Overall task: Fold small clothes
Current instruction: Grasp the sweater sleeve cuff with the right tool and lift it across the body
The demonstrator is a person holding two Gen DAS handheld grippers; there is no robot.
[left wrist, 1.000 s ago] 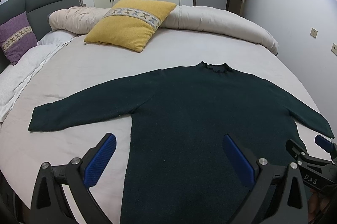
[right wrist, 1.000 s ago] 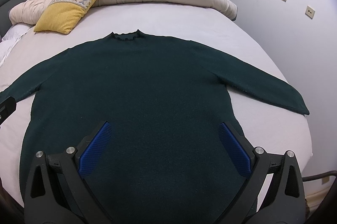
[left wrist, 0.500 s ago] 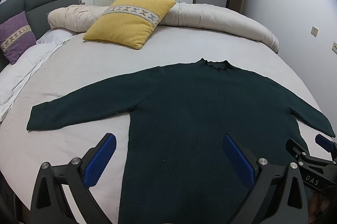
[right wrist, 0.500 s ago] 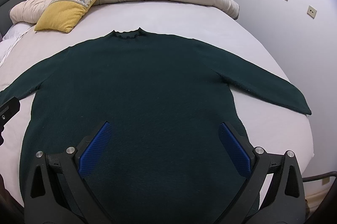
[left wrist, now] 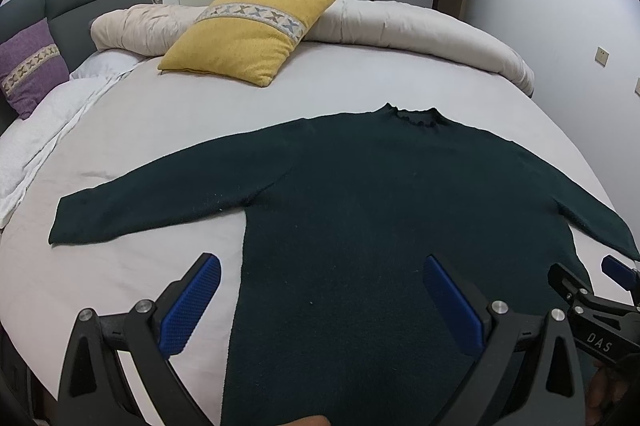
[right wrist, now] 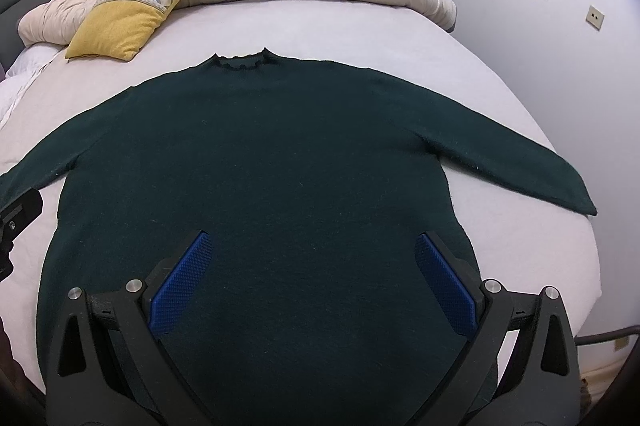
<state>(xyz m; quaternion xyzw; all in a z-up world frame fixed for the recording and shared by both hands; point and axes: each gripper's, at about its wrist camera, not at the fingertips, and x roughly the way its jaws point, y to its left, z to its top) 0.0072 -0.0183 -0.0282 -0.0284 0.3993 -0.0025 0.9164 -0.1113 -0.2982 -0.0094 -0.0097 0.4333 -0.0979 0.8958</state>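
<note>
Right wrist view: sweater flat, no fold made yet

Dark green sweater (right wrist: 256,153) lies spread on the bed (right wrist: 360,25), sleeves out. Left gripper (left wrist: 320,302) and right gripper (right wrist: 312,278) hover above its hem, fingers apart, empty. All folding remains

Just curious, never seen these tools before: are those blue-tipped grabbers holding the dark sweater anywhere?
No. The left gripper and right gripper are both open above the dark green sweater, which lies flat on the bed; nothing is held.
</note>
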